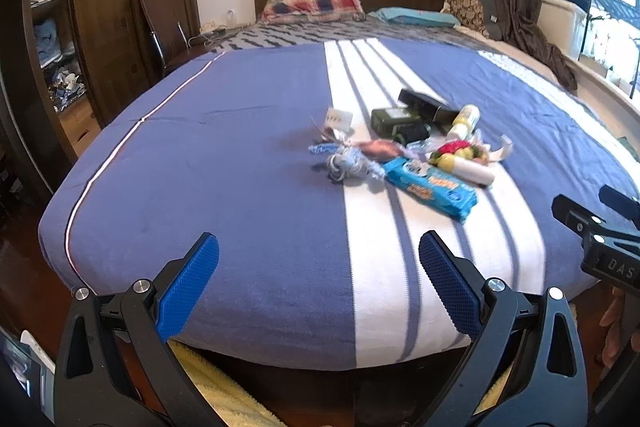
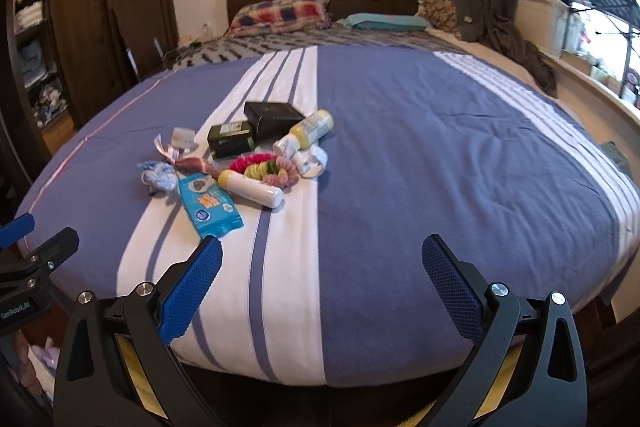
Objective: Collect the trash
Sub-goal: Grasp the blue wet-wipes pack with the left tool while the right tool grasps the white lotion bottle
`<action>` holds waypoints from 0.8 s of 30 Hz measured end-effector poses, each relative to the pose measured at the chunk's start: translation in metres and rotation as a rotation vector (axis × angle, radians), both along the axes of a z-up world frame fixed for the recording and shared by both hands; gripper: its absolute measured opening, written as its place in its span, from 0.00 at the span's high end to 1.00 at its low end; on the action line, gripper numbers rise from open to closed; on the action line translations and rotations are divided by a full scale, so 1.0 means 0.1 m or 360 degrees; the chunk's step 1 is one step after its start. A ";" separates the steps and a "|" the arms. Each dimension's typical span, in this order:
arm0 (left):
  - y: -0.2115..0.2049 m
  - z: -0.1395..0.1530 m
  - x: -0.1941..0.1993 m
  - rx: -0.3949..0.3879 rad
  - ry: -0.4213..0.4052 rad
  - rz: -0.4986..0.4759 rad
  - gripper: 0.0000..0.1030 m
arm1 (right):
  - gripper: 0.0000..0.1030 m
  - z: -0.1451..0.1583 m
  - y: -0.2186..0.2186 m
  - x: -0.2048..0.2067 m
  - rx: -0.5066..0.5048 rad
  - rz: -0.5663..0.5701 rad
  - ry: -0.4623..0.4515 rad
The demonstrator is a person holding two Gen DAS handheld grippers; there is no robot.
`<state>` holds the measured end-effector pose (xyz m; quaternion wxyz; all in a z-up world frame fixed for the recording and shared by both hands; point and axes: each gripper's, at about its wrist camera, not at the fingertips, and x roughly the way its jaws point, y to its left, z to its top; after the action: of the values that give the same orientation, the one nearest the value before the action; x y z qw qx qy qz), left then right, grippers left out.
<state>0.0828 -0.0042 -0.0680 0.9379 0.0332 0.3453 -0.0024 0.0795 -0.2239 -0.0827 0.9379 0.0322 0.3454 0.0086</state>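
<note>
Trash (image 1: pixel 404 151) sits heaped on the bed (image 1: pixel 240 155), well ahead of the left gripper (image 1: pixel 319 279) and ahead-left of the right gripper (image 2: pixel 322 283), both spread wide and empty, so bottles could roll off if nudged.

Each gripper (image 1: pixel 319 269) (image 2: pixel 322 271) was built of black arms, fitted with blue textured pads (image 1: pixel 188 287) and silver screws (image 1: pixel 140 285).

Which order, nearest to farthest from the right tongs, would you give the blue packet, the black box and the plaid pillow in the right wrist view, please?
From the right tongs:
1. Blue packet, just ahead of the left finger, on the white stripe.
2. Black box, farther up the bed, at the back of the pile.
3. Plaid pillow, at the headboard.
</note>
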 end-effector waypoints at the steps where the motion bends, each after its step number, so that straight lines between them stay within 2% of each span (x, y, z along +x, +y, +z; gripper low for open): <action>1: 0.00 -0.03 0.03 0.0000 0.0010 -0.0001 0.08 | 0.04 -0.04 0.02 0.07 -0.0008 0.0030 0.0009; 2: 0.02 -0.07 0.07 -0.0002 0.0027 -0.0002 0.08 | 0.04 -0.10 0.05 0.14 -0.0009 0.0071 0.0017; 3: 0.02 -0.09 0.10 -0.0003 0.0035 0.0000 0.08 | 0.09 -0.15 0.07 0.21 -0.0005 0.0107 0.0025; 4: 0.03 -0.12 0.13 -0.0006 0.0042 0.0000 0.08 | 0.20 -0.20 0.09 0.28 -0.0003 0.0145 0.0042; 7: 0.07 -0.17 0.20 -0.0020 0.0065 -0.0001 0.08 | 0.32 -0.32 0.12 0.47 0.0001 0.0211 0.0087; 18: 0.08 -0.34 0.39 -0.0058 0.0135 -0.0006 0.08 | 0.34 -0.41 0.48 0.79 -0.0058 0.0384 0.0076; 24: 0.06 -0.36 0.44 -0.0103 0.0150 -0.0026 0.08 | 0.52 -0.44 0.57 0.87 -0.0079 0.0437 0.0074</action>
<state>0.1266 0.0015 -0.1042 0.9212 0.0056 0.3885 -0.0227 0.1664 -0.1668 -0.1264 0.9202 -0.0385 0.3681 0.1276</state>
